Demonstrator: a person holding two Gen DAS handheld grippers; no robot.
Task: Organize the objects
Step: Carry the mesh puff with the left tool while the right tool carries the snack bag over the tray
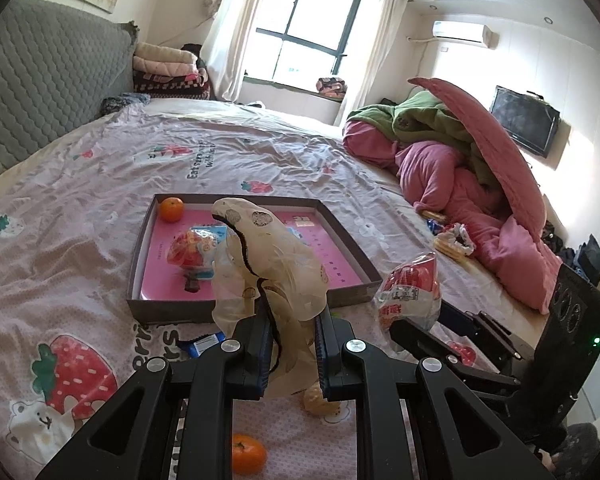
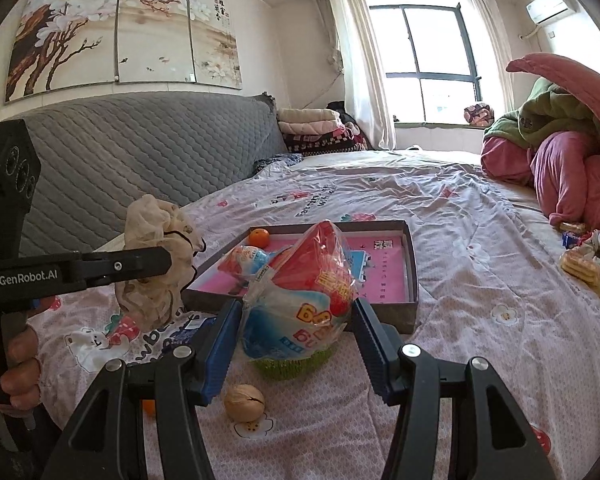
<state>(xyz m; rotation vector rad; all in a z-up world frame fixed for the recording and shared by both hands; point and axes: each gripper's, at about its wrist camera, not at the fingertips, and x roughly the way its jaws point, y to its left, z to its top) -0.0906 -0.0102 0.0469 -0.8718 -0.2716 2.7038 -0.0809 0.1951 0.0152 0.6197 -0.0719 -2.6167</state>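
Holding two things at once above the bed: my left tool [image 1: 290,344] is pinched tight on a beige mesh scrunchie [image 1: 268,256], and my right tool [image 2: 292,340] has its jaws set wide around a sealed snack bag [image 2: 300,300], pads pressing its sides as far as I can tell. Both are up off the bedsheet [image 1: 80,200], just in front of the shallow cardboard box lid [image 1: 140,248] with the pink lining. Already in the box: one tangerine [image 1: 171,209] in the far left corner and another snack packet [image 1: 190,250] mid-tray. Still loose on the sheet: a second tangerine [image 1: 249,459], a walnut [image 2: 244,403], a green paper cupcake liner [image 2: 292,366] under the bag, and a small blue packet [image 1: 204,345]. To do this well I would carry the bag over the near wall, lower it onto bare pink lining beside the packet, and only then open; the air-filled film is slippery and crinkly, so squeeze lightly. The scrunchie is limp, gauzy and hangs floppy with a dark trim, so lift it clear of the box rim before dropping. Box walls are thin, stiff card on a soft, wrinkled mattress, so it may tip if nudged.
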